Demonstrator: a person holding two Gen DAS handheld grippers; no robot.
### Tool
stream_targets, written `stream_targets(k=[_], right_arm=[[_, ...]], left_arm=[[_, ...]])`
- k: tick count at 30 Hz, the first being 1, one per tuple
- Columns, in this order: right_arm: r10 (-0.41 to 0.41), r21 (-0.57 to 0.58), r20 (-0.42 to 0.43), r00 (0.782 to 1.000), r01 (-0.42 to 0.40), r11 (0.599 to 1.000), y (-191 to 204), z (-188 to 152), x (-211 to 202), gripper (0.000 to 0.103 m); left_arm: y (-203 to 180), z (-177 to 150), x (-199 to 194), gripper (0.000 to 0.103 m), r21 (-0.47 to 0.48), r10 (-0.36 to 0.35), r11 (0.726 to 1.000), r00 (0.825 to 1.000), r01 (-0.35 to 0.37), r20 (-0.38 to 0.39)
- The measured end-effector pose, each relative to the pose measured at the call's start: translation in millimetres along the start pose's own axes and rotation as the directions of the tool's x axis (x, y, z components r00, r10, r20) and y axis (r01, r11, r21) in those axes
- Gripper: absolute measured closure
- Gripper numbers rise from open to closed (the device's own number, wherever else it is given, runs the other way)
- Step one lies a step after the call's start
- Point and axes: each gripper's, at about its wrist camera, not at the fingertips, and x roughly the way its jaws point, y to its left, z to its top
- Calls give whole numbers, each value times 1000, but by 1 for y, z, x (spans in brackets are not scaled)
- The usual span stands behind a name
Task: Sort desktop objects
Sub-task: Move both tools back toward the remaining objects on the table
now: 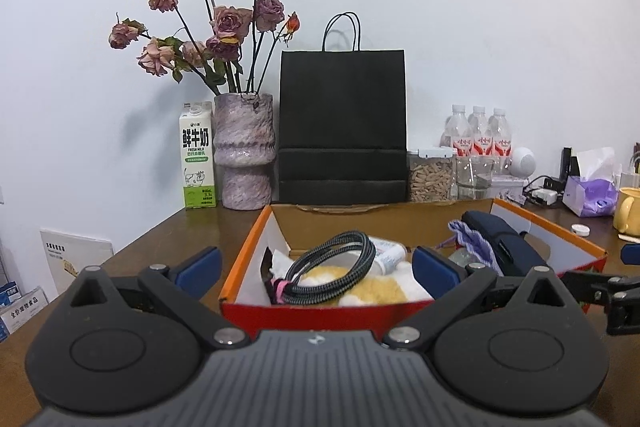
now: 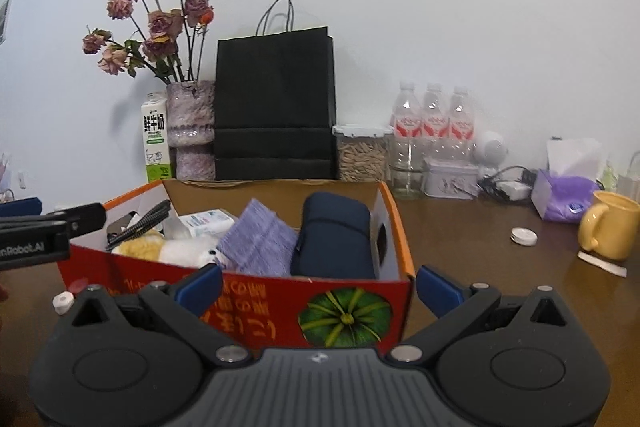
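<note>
Sorting appears well advanced. The red-and-orange cardboard box (image 2: 256, 299), at 12 o'clock on the bench (image 2: 480, 247), holds a navy pouch (image 2: 334, 239), purple cloth (image 2: 256, 243), braided cable (image 1: 332, 271). Two white caps (image 2: 523, 236) remain outside. Left hand-held gripper (image 1: 316, 269) and right hand-held gripper (image 2: 320, 287): fingers apart, empty.

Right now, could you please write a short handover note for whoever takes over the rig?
Left gripper: open, empty, facing the box.
Right gripper: open, empty, at the box's near right corner.
Cardboard box on the desk already holds the coiled cable, plush toy, purple cloth and navy case.
Loose on the desk: white cap, another small white cap, yellow mug.
Left: probably box the loose caps.
</note>
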Motion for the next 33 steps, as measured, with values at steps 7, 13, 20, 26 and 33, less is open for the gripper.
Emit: stream_targets(k=[7,13,20,26,33], right_arm=[[-12,3,-35,999,12,1000,-3,-11,-12,0],[7,-13,-74,997,-8,1000,-1,-21,-28,0],[19,-24,-146,989,-23,999,1,-26,-33,0],[47,-42,-216,975,-57,997,9,-28,-25,1],[40,-67,-279,959,-61,996,19,-30,-12,24]], left_arm=[[5,-11,-14,0,28,10,1000,999,-9,-46],[14,-18,-30,0,45,-3,999,993,9,-120],[24,-23,-33,0,82,15,997,984,0,-176],[35,-26,-21,0,74,1,997,966,19,-259],[48,-29,-11,0,47,2,999,951,13,-309]])
